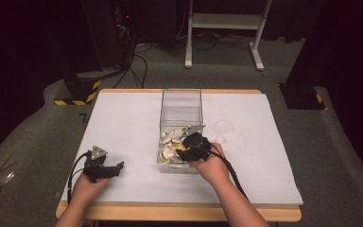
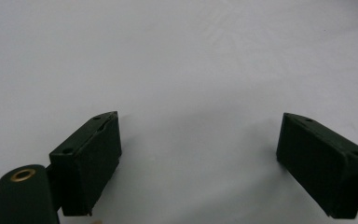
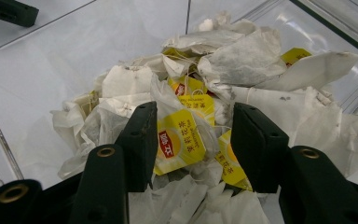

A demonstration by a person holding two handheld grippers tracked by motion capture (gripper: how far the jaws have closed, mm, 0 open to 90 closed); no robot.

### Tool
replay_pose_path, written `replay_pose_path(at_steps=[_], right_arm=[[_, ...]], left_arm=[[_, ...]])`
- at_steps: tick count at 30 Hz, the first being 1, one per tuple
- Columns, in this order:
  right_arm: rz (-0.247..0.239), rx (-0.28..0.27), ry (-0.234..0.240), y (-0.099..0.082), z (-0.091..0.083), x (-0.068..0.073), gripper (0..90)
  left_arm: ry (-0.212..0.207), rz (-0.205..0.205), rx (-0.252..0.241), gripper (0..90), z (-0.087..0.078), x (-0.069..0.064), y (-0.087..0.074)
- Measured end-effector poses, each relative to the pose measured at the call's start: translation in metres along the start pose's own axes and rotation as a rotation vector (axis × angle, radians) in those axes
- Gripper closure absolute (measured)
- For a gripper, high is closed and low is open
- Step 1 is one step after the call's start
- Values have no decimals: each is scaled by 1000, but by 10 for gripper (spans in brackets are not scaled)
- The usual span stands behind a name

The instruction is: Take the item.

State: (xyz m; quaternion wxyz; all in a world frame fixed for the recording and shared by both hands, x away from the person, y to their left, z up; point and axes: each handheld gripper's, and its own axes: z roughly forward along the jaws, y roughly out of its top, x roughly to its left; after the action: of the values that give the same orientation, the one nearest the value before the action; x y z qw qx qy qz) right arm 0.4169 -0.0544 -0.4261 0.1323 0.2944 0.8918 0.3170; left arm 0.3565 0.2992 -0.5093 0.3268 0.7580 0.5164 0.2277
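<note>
Paper tea bags (image 3: 242,70) heap inside the clear box (image 1: 181,101); light, soft, tearable, best pinched by a yellow tag (image 3: 179,140); right gripper (image 3: 191,140) straddles one, jaws parted; left gripper (image 2: 198,149), left of box, gapes empty.

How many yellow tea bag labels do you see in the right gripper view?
5 at least: one between the jaws, one just above it, one by the right jaw, one higher up, one far right. Others may be buried.

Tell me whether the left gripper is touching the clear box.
Apart. The high view shows the left gripper well left of the clear box, white tabletop between them.
</note>
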Motion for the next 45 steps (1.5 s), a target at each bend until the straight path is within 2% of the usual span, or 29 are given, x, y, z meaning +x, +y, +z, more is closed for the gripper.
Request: replay_pose_path(at_steps=[4, 6, 10, 11, 12, 16, 22, 30, 34, 38, 45], right_arm=[[-11, 7, 2, 0, 0, 1, 556], [-38, 22, -1, 0, -1, 1, 615], [-51, 35, 4, -1, -1, 2, 647], [-77, 49, 6, 0, -1, 2, 661], [-79, 53, 10, 0, -2, 2, 669], [-83, 76, 22, 3, -1, 2, 672], [-75, 116, 27, 11, 3, -2, 618], [-109, 180, 18, 13, 5, -2, 707], [-130, 186, 27, 12, 5, -2, 792], [-136, 184, 55, 11, 3, -2, 858], [-144, 149, 65, 10, -4, -1, 900]], left_arm=[[0, -1, 0, 139, 0, 0, 0], [0, 0, 0, 139, 0, 0, 0], [0, 0, 1, 139, 0, 0, 0], [1, 0, 1, 139, 0, 0, 0], [1, 0, 1, 139, 0, 0, 0], [1, 0, 1, 139, 0, 0, 0], [1, 1, 1, 139, 0, 0, 0], [1, 1, 1, 139, 0, 0, 0], [1, 2, 0, 139, 0, 0, 0], [1, 3, 1, 140, 0, 0, 0], [0, -3, 0, 140, 0, 0, 0]])
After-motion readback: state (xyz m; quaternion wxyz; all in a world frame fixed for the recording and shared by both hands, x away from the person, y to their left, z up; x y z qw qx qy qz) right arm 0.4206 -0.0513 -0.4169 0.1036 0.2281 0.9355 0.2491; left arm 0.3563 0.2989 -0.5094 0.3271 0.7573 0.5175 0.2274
